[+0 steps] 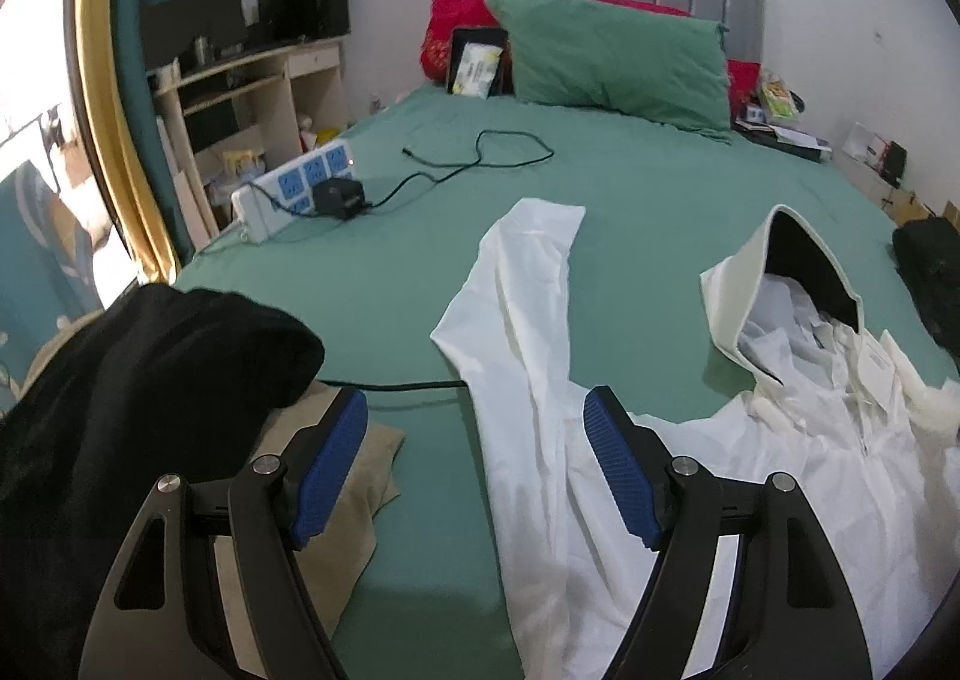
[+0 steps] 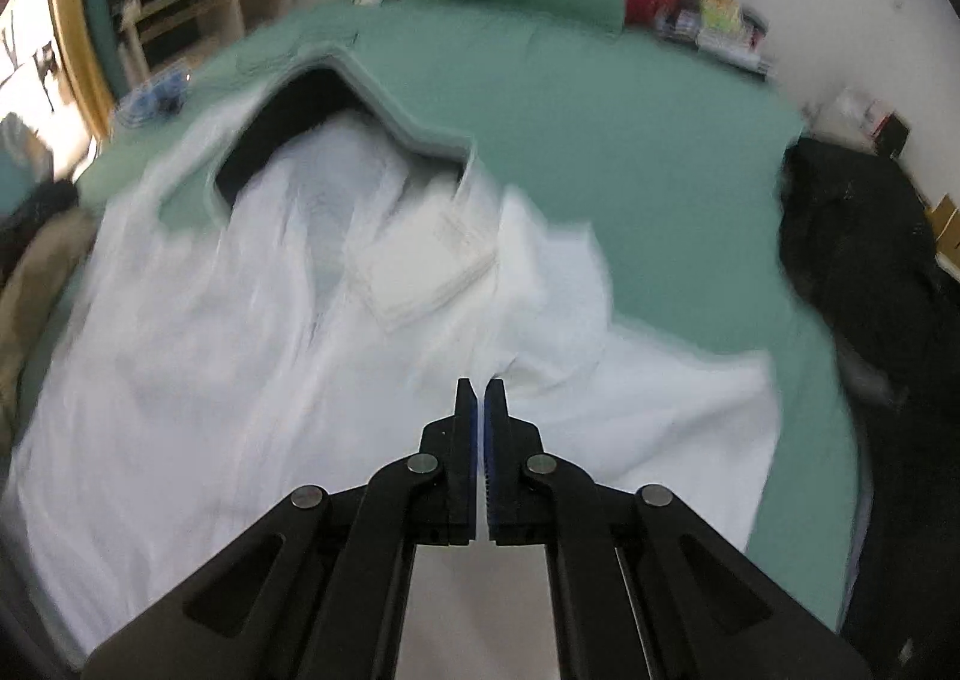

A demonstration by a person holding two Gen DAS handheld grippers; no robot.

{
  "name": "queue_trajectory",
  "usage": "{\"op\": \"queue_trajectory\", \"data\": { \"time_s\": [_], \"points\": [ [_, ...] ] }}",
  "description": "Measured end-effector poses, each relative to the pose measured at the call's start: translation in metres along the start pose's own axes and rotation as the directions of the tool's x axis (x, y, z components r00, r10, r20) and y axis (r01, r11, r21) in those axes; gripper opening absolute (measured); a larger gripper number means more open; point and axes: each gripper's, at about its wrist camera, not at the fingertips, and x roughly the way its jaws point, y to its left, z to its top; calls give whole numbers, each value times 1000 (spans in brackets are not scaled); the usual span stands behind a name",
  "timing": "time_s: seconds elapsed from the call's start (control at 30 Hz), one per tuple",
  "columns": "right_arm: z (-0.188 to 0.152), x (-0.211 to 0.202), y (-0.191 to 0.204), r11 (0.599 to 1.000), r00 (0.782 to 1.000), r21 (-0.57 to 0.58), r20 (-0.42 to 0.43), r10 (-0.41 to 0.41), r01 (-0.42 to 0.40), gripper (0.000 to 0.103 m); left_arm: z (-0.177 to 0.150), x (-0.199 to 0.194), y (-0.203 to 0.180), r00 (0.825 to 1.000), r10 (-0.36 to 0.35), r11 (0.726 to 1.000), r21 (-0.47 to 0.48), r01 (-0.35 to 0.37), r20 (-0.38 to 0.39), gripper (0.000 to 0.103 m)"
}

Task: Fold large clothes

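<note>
A white hooded jacket (image 1: 600, 500) lies spread on the green bed (image 1: 660, 182), filling the lower right of the left wrist view and the lower left and middle of the right wrist view. It seems laid flat and open so that the sleeves can be brought across the body for folding.

Its long axis runs from the bottom of the frame up toward the pillows: the hood (image 1: 786, 284), with its dark lining, points to the headboard, and the hem is out of view below. One sleeve (image 1: 528, 284) reaches up and to the left from the shoulder.

The left hand-held gripper (image 1: 474, 470) stands released, pads wide, over the base of that sleeve, probably lining up to take it. The right hand-held gripper (image 2: 483, 398) is clenched with nothing visible between the pads; the view is blurred.
</note>
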Motion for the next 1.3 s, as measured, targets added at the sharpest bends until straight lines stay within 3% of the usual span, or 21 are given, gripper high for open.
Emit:
{"op": "queue_trajectory", "data": {
  "time_s": [0.1, 0.13, 0.17, 0.23, 0.4, 0.6, 0.73, 0.77, 0.83, 0.97, 1.03, 1.13, 1.3],
  "points": [
    [-36, 25, 8, 999, 983, 7, -178, 35, -34, 8, -1, 1, -4, 1000, -17, 1000, 15, 17, -12, 78],
    [-41, 29, 9, 999, 978, 21, -204, 39, -36, 21, -1, 4, -4, 999, -26, 1000, 8, 26, -23, 78],
    [-44, 30, 9, 999, 978, 30, -206, 42, -36, 38, -2, 5, -3, 999, -26, 1000, 4, 27, -27, 78],
    [-38, 23, 6, 998, 985, 54, -167, 45, -36, 55, -3, 10, -3, 999, -19, 1000, -10, 19, -43, 78],
    [2, 12, -1, 999, 999, 32, -47, -20, 21, 59, -6, 13, -11, 989, -114, 993, -12, 114, -89, 78],
    [32, 45, -26, 990, 996, 115, -28, -79, 82, 59, -14, 19, -20, 983, -134, 990, 19, 138, -128, 78],
    [46, 62, -31, 984, 997, 165, 1, -73, 72, 55, -10, 24, -14, 983, -121, 992, 17, 124, -136, 78],
    [48, 64, -28, 985, 998, 162, 6, -66, 64, 34, -7, 24, -11, 983, -124, 992, 8, 127, -136, 78],
    [53, 72, -23, 990, 998, 130, -8, -62, 63, 3, -4, 23, -6, 983, -127, 992, 1, 128, -131, 78],
    [58, 51, -4, 991, 991, 71, 59, -118, 113, 3, 1, 17, 0, 986, -120, 992, 13, 122, -113, 78],
    [64, 22, 22, 986, 976, -2, 143, -166, 168, 3, 2, 14, 4, 986, -123, 992, 14, 125, -111, 78],
    [71, -11, 66, 985, 964, -94, 236, -119, 145, 3, 4, 7, 13, 985, -137, 990, 7, 139, -101, 78],
    [75, -24, 141, 972, 960, -226, 279, 4, 61, 3, 4, 2, 26, 982, -155, 988, -22, 153, -106, 78]
  ]
}}
